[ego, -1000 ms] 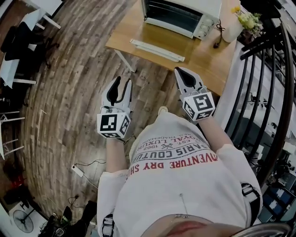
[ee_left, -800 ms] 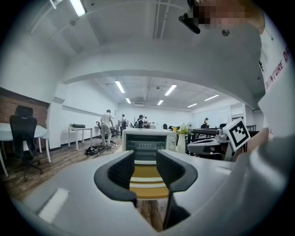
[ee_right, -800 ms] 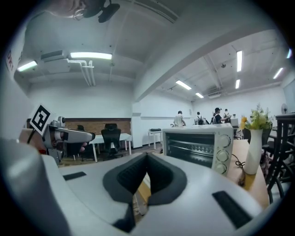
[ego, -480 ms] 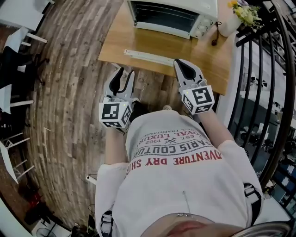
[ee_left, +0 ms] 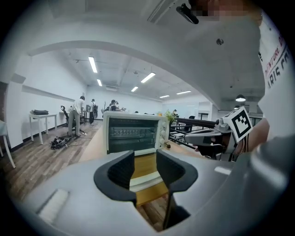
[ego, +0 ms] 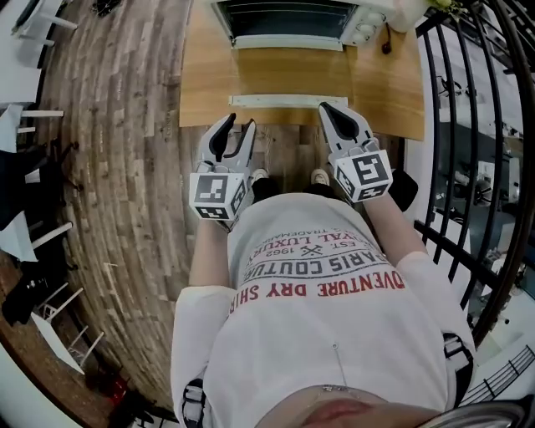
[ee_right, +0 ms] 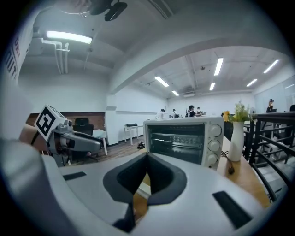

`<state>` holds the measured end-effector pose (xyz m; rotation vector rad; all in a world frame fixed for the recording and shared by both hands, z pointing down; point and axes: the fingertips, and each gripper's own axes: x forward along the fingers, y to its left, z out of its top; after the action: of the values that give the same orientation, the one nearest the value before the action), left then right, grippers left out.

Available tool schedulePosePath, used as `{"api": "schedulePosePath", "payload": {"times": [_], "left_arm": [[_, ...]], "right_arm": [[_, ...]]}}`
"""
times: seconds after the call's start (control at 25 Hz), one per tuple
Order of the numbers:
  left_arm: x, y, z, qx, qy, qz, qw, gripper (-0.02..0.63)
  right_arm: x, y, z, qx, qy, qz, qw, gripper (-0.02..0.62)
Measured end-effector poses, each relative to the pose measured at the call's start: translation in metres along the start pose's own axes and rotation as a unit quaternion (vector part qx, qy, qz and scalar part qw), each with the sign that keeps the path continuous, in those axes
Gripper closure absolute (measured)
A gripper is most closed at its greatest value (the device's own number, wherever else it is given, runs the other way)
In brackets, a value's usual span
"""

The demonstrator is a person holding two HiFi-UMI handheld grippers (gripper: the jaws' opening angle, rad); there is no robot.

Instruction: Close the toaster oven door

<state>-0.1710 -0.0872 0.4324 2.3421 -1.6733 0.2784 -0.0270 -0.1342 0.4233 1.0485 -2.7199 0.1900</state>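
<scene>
The white toaster oven (ego: 284,18) stands at the far side of the wooden table (ego: 205,84). Its glass door (ego: 288,71) hangs open and lies flat toward me, with the white handle (ego: 288,101) near the table's front edge. My left gripper (ego: 235,134) is open and empty, just short of the table edge, left of the handle. My right gripper (ego: 329,113) is shut and empty, at the handle's right end. In the left gripper view the oven (ee_left: 133,133) shows beyond the gripper (ee_left: 145,159). The right gripper view shows the oven (ee_right: 184,138) beyond the gripper (ee_right: 146,161).
A white vase with flowers (ee_right: 236,138) and a dark cord (ee_right: 230,169) sit right of the oven. A black railing (ego: 468,125) runs along the right side. Wood floor lies to the left, with white tables and chairs (ego: 25,75) farther off. People stand in the distance (ee_left: 76,115).
The person has stepped closer and squared up to the table. Both grippers have moved forward to the table's front edge, near the door handle. The door is still open.
</scene>
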Motion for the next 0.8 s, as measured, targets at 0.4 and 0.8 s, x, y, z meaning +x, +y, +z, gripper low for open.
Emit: {"api": "schedulePosePath", "payload": {"times": [0.4, 0.8], "left_arm": [[0.050, 0.037, -0.110, -0.022, 0.104, -0.045, 0.9933, 0.448], [0.090, 0.069, -0.170, -0.053, 0.167, -0.037, 0.9839, 0.448]], "right_arm": [[0.026, 0.007, -0.052, 0.029, 0.034, -0.056, 0.997, 0.609], [0.055, 0.002, -0.088, 0.049, 0.061, -0.072, 0.994, 0.609]]}}
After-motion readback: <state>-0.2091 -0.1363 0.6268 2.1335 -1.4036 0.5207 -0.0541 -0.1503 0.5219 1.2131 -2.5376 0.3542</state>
